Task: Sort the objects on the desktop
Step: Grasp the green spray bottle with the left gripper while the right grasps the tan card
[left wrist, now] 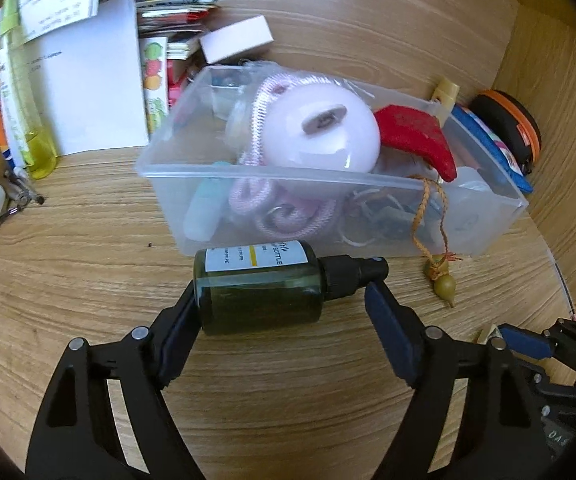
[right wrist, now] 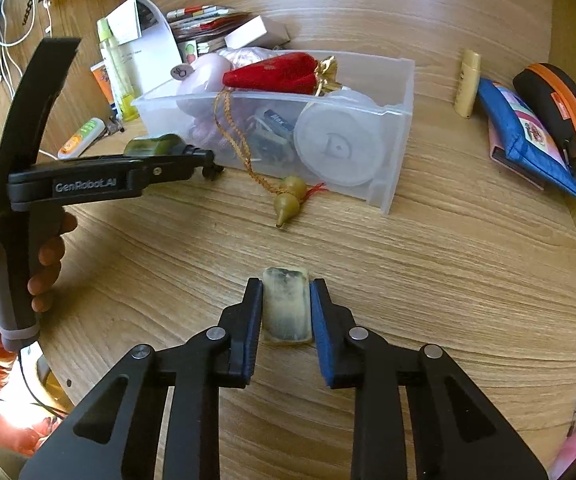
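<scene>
A dark green spray bottle [left wrist: 259, 296] with a black pump cap lies on its side on the wooden desk, just in front of the clear plastic box [left wrist: 368, 182]. My left gripper [left wrist: 283, 296] spans it lengthwise, one pad against the base and the other fingertip against the cap. In the right wrist view my right gripper [right wrist: 286, 308] is shut on a small yellowish translucent block [right wrist: 286, 304] that rests on the desk. The left gripper [right wrist: 207, 164], held by a hand, shows at the left there, with the bottle [right wrist: 153, 145] at its tips.
The box [right wrist: 392, 128] holds a pink ball, a red pouch, cords and a round lid. A gourd charm [right wrist: 288, 200] hangs out onto the desk. Papers, tubes and a white carton [left wrist: 235, 38] stand behind; a blue pouch [right wrist: 528, 136], an orange-rimmed case and a beige tube lie to the right.
</scene>
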The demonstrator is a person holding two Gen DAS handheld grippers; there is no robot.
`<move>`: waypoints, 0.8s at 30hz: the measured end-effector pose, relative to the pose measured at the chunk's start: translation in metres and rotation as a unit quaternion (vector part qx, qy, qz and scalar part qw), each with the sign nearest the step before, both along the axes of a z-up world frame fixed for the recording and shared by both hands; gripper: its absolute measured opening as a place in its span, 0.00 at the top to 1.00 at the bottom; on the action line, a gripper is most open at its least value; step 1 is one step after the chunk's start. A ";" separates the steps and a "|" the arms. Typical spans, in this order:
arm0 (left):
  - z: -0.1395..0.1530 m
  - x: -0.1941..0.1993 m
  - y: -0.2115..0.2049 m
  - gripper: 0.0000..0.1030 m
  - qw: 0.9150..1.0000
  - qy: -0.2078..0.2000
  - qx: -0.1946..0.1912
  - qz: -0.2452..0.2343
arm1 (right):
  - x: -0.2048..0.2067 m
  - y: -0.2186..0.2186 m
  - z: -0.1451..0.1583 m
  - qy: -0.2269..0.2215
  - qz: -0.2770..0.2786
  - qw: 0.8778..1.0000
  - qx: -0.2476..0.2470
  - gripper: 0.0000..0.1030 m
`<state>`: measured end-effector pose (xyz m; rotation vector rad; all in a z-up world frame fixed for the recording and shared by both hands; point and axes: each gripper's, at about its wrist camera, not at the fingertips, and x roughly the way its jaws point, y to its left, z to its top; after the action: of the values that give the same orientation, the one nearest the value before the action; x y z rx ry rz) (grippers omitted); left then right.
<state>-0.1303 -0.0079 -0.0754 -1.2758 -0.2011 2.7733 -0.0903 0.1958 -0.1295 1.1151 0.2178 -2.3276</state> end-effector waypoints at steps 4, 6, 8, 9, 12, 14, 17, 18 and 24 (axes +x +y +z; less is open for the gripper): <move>0.006 0.010 -0.007 0.22 1.000 0.011 0.003 0.013 | 0.000 0.003 0.005 0.005 -0.005 1.000 -0.004 0.79; 0.010 0.017 -0.012 0.22 1.000 0.017 0.003 0.020 | 0.004 0.009 0.008 0.009 -0.009 1.000 -0.008 0.79; 0.013 0.023 -0.016 0.22 0.999 0.024 -0.001 0.026 | 0.006 0.012 0.012 0.014 -0.010 1.000 -0.009 0.79; 0.015 0.026 -0.018 0.22 0.999 0.027 -0.004 0.029 | 0.005 0.012 0.013 0.015 -0.011 1.000 -0.007 0.79; 0.020 0.033 -0.024 0.22 0.998 0.038 -0.007 0.040 | 0.003 0.011 0.020 0.025 -0.010 1.000 -0.005 0.79; 0.023 0.037 -0.029 0.22 0.998 0.045 -0.007 0.046 | 0.001 0.011 0.025 0.034 -0.009 0.999 -0.005 0.79; 0.032 0.043 -0.033 0.22 0.997 0.060 -0.009 0.053 | -0.003 0.009 0.032 0.043 -0.010 0.999 -0.009 0.79; 0.036 0.045 -0.034 0.22 0.996 0.067 -0.012 0.055 | -0.004 0.010 0.035 0.046 -0.010 0.999 -0.011 0.79; 0.057 0.049 -0.036 0.22 0.993 0.097 -0.015 0.058 | -0.011 0.008 0.054 0.072 -0.011 0.997 -0.021 0.79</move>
<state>-0.0813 -0.0439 -0.0182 -1.0211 -0.2262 2.9863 -0.1010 0.2036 -0.0755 0.9350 0.2106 -2.4221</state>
